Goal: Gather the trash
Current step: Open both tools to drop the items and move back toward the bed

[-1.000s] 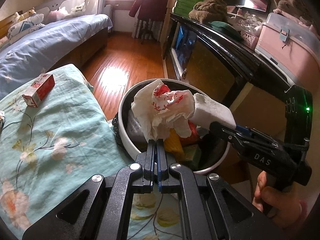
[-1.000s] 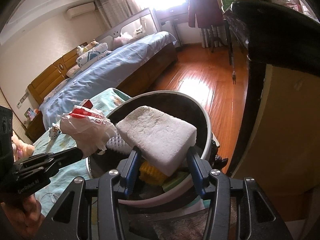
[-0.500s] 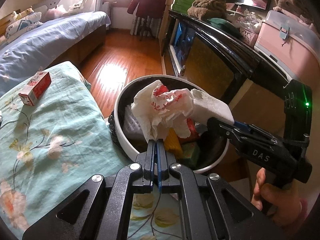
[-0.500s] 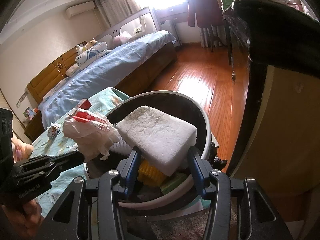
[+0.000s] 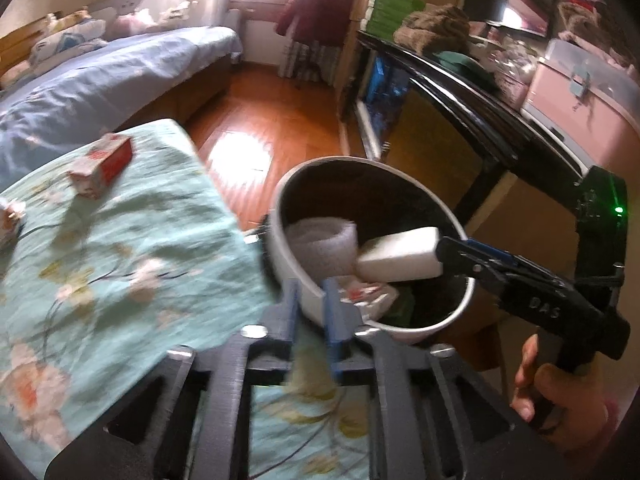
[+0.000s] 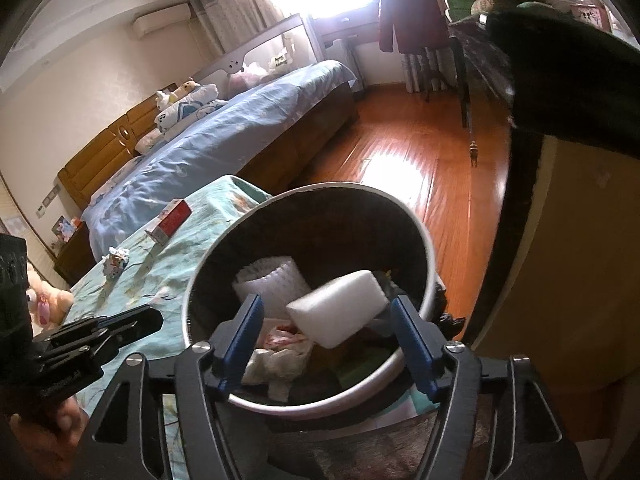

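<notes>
A round white trash bin (image 6: 422, 240) (image 5: 296, 280) stands beside the bed's corner. My right gripper (image 6: 326, 312) is open over it, and a white foam block (image 6: 340, 306) (image 5: 400, 258) sits loose between its fingers, dropping into the bin. My left gripper (image 5: 310, 304) is open and empty at the bin's near rim. The crumpled white and red wrapper (image 6: 280, 346) (image 5: 366, 294) lies inside the bin next to a white foam roll (image 6: 272, 280). A red and white box (image 5: 102, 166) (image 6: 170, 220) and a small crumpled wrapper (image 6: 116, 262) lie on the floral sheet.
The teal floral sheet (image 5: 100, 260) covers the bed's corner left of the bin. A black cabinet (image 5: 460, 92) with clutter and a pink case (image 5: 580, 92) stands to the right. A wooden floor (image 6: 420, 168) and a blue bed (image 6: 220, 140) lie beyond.
My left gripper opened and the crumpled wrapper fell into the bin. My right gripper opened wider and let go of the foam block, which sinks toward the bin.
</notes>
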`<state>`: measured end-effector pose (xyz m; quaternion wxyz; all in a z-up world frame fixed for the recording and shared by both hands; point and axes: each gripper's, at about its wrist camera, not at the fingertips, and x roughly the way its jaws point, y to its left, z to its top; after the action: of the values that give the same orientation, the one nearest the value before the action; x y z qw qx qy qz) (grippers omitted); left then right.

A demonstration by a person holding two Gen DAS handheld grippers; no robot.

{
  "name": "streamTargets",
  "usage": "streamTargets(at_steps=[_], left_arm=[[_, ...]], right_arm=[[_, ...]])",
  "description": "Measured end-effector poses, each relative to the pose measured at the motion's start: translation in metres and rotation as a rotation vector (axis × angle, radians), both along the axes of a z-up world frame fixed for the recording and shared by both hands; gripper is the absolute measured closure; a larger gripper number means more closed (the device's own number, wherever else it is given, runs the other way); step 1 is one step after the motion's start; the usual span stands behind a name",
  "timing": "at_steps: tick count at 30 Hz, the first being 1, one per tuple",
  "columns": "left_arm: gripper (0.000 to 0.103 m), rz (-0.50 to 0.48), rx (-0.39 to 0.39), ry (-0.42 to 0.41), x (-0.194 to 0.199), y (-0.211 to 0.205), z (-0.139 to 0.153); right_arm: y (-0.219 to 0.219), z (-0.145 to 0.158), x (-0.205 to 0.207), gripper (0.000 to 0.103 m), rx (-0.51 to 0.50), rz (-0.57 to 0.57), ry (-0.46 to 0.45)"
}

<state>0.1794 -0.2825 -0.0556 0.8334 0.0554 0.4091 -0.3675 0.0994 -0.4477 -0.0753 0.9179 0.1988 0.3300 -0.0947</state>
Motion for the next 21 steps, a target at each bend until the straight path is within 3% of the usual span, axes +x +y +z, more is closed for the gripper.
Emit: streamTargets(at_steps=[1, 4, 7, 21], left_arm=[[0.07, 0.024, 0.001, -0.006, 0.001, 0.007, -0.001], [0.065, 0.098, 0.008, -0.018, 0.006, 0.032, -0.005], [0.053, 0.167, 0.016, -0.02, 0.011, 0.053, -0.007], [0.042, 0.361, 0.038, -0.047, 0.024, 0.136, -0.01]], right_arm=[[0.004, 0.001, 0.001, 0.025, -0.001, 0.005, -0.003], [0.014, 0.005, 0.005, 0.017, -0.004, 0.02, -0.009], [0.028, 0.009, 0.011, 0.014, -0.005, 0.044, -0.014], [0.096, 0.011, 0.045, 0.011, 0.015, 0.189, 0.0]])
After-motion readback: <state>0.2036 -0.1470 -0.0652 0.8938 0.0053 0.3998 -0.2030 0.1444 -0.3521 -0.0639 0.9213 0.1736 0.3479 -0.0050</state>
